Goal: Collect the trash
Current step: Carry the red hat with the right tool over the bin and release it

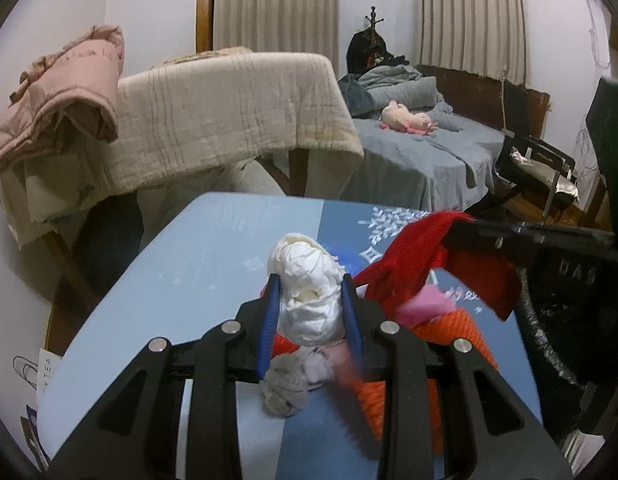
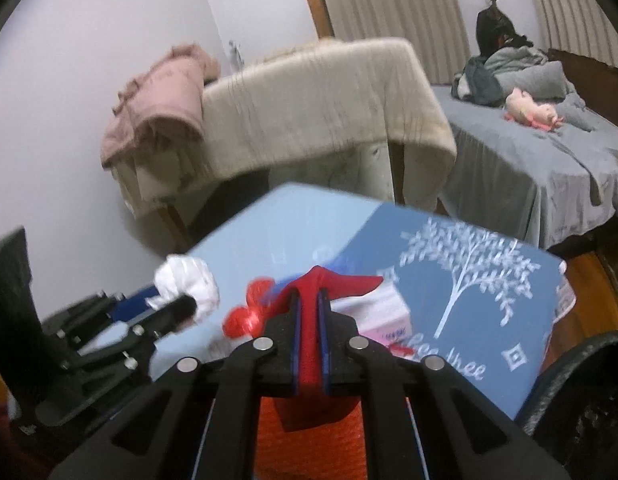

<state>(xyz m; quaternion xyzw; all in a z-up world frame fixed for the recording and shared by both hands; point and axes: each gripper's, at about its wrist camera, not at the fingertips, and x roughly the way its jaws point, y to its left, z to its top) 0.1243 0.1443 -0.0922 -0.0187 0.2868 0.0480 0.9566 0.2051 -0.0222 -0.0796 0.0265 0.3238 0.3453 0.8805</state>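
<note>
My left gripper [image 1: 309, 284] is shut on a crumpled white paper wad [image 1: 309, 292] and holds it above the blue table [image 1: 189, 264]. It also shows in the right wrist view [image 2: 189, 300], with the wad [image 2: 189, 280] at its tip. My right gripper [image 2: 309, 300] is shut on a red mesh bag [image 2: 309, 344]; the same red mesh [image 1: 425, 256] hangs at the right in the left wrist view. An orange mesh bag [image 1: 453, 328] and a grey crumpled wad [image 1: 285, 388] lie under the left gripper. A pink and white packet [image 2: 389, 316] lies beside the right gripper.
A black bin [image 1: 569, 312] stands at the table's right edge; its rim shows in the right wrist view [image 2: 573, 368]. Beyond the table are a chair draped with a beige blanket [image 1: 229, 108], pink clothing [image 1: 61, 92] and a grey bed [image 1: 429, 148].
</note>
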